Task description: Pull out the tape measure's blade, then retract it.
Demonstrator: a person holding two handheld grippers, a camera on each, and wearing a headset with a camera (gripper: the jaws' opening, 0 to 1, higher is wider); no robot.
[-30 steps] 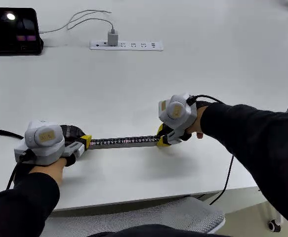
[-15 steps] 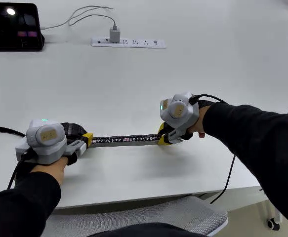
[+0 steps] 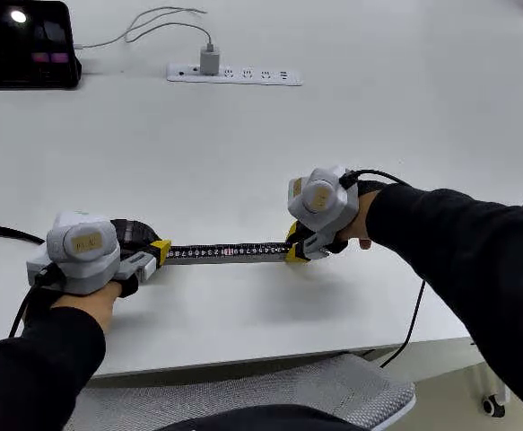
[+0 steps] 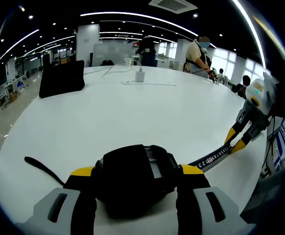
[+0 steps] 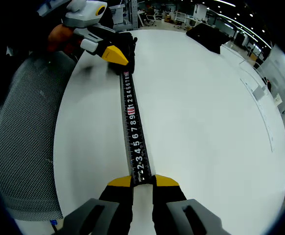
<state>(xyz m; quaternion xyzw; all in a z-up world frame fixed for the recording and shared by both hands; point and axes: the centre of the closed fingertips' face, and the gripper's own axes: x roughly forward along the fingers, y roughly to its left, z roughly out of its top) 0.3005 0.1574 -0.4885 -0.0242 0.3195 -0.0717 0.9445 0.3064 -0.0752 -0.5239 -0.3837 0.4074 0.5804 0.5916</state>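
At bottom centre our right hand-held gripper [image 5: 142, 183] pinches the end of the blade [image 5: 132, 122]. We see it run up the desk [image 5: 196, 112] to the upper left, where the left hand-held gripper [image 5: 119, 50] clamps the case [image 5: 128, 41]. A mesh chair [image 5: 25, 137] sits at left.

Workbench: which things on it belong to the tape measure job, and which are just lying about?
In the job: tape measure case, clamped in the left gripper; blade, its end pinched by the right gripper.
Lying about: power strip, white charger plugged into it, dark screen at the far left.
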